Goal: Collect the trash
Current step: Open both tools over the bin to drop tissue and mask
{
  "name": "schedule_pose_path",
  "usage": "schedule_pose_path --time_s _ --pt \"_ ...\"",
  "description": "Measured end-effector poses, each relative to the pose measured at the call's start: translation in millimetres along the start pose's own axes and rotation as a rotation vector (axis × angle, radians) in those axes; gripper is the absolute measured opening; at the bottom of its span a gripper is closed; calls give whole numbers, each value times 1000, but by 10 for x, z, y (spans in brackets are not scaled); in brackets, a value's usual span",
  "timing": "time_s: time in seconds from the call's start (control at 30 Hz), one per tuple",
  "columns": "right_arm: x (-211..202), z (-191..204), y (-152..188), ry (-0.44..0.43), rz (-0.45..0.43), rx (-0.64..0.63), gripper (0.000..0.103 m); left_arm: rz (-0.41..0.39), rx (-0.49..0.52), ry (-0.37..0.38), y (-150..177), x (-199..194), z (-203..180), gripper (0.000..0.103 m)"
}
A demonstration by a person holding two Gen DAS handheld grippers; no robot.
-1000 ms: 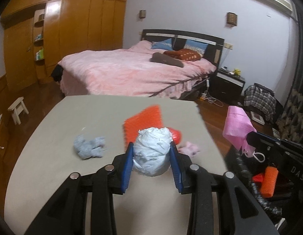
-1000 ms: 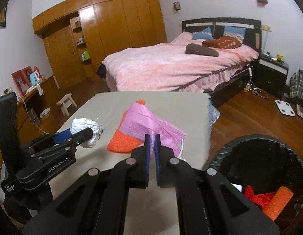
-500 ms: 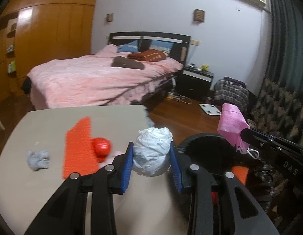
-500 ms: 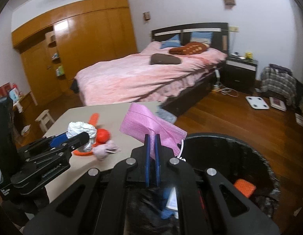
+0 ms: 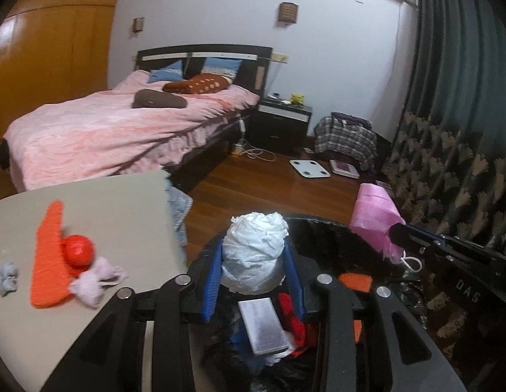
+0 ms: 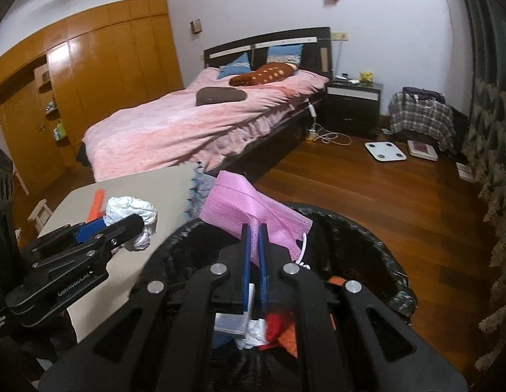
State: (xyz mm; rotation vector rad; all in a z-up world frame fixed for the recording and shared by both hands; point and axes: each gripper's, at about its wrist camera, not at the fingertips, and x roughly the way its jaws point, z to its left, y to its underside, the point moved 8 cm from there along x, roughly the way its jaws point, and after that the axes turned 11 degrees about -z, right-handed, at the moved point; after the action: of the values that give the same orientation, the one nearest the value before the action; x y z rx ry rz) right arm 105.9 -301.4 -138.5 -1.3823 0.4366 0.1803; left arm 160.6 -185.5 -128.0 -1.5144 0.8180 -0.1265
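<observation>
Step in hand: deposit. The left hand-held gripper (image 5: 254,274) clamps a white paper wad (image 5: 255,254), and the right hand-held gripper (image 6: 254,254) clamps a pink mask (image 6: 249,209), both above the black bin (image 6: 377,248). Next: part each hand-held gripper's jaws to release.

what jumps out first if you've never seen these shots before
The white crumpled paper wad clamped in the left claw and the pink face mask pinched in the right claw, both poised over the black trash bin. Behind them, the big pink bed fills the room.
</observation>
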Motion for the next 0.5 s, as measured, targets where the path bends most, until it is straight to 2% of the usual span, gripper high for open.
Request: schedule_pose_path --time_s 0.1,0.13,0.2,0.27,0.3,0.37,0.4,0.43,0.47,0.5 --pt "15 -135 73 27 11 10 5 14 5 30 29 111 -106 36" --pt "17 -157 92 35 12 11 9 24 8 47 45 155 -149 37" --pt "19 -239 140 57 20 17 10 40 3 73 69 211 -197 47" --pt "24 -306 165 73 23 18 20 47 -1 86 94 218 -208 56" --pt "23 -354 174 82 24 22 29 46 -4 89 94 215 -201 62" --pt "16 -390 183 92 21 26 36 45 -16 93 81 211 -181 67" --pt "9 -384 183 96 20 26 42 43 -19 84 78 197 -145 69" --pt "-3 -395 184 104 15 27 55 41 -21 78 77 184 -121 70" --pt "-14 -397 171 107 8 29 61 36 -25 67 70 158 -75 72" --pt "-31 -388 151 111 -5 30 73 27 -28 52 56 123 -18 77"
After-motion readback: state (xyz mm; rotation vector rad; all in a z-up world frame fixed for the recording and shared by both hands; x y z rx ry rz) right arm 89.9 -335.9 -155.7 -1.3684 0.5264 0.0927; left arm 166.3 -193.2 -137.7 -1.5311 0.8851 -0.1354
